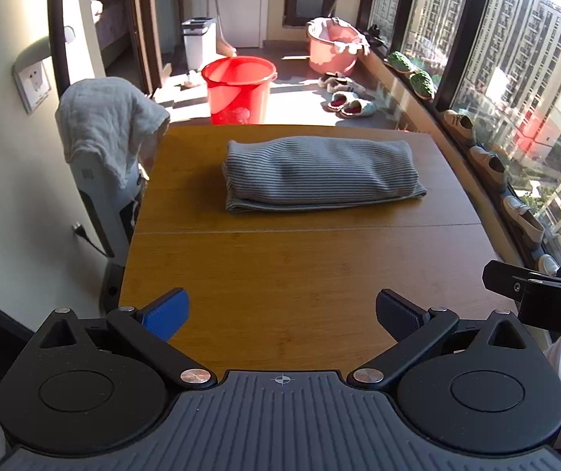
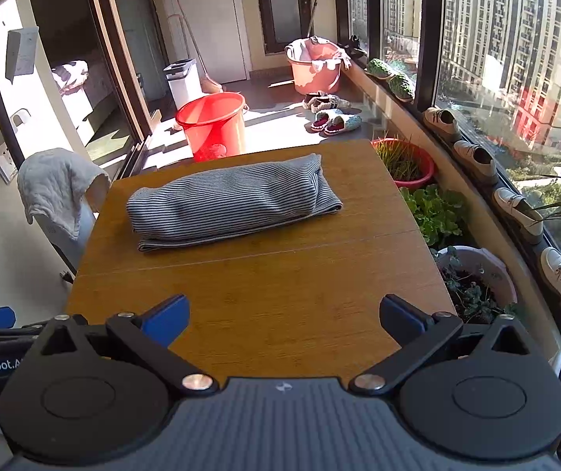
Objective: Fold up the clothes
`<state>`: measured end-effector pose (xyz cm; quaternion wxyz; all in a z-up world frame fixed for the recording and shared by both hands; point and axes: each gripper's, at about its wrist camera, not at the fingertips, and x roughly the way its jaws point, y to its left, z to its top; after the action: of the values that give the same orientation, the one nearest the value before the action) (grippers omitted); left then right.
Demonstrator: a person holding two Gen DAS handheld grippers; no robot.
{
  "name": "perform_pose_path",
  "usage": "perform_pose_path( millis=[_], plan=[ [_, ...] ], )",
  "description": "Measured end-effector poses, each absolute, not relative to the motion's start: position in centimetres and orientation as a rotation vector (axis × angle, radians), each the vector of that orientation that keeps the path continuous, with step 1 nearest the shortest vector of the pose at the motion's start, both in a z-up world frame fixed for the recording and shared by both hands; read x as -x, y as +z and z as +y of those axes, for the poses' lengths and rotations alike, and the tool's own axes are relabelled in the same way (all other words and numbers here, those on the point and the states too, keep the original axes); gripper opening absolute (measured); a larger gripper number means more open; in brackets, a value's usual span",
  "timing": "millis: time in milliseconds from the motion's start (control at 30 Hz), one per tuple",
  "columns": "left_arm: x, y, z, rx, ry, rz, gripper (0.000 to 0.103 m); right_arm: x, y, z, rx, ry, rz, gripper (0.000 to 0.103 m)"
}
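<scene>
A grey striped garment lies folded into a long bundle on the far half of the wooden table. My left gripper hovers open over the near table edge, well short of the garment, with nothing between its blue pads. My right gripper is open too, empty, at the near edge. Part of the right gripper's body shows at the right edge of the left wrist view, and a blue pad of the left gripper shows at the left edge of the right wrist view.
A pale towel hangs over a stand left of the table. Beyond the table stand a red bucket, a pink basin and slippers. Potted plants and shoes line the window ledge on the right.
</scene>
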<state>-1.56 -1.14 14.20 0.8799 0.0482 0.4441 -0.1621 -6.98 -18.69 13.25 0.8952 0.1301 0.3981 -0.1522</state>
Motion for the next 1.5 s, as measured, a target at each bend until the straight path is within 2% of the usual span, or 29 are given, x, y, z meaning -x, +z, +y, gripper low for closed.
perform_pose_path(
  millis=[1067, 1500],
  plan=[
    [2.1, 17.1, -1.2, -0.068, -0.203, 0.967, 0.103, 6.2, 15.6, -18.7, -0.210, -0.183, 0.870, 0.103],
    [1.7, 17.0, -2.8, -0.121, -0.186, 0.985, 0.103, 5.0, 14.9, -20.2, -0.226, -0.180, 0.919, 0.103]
  ],
)
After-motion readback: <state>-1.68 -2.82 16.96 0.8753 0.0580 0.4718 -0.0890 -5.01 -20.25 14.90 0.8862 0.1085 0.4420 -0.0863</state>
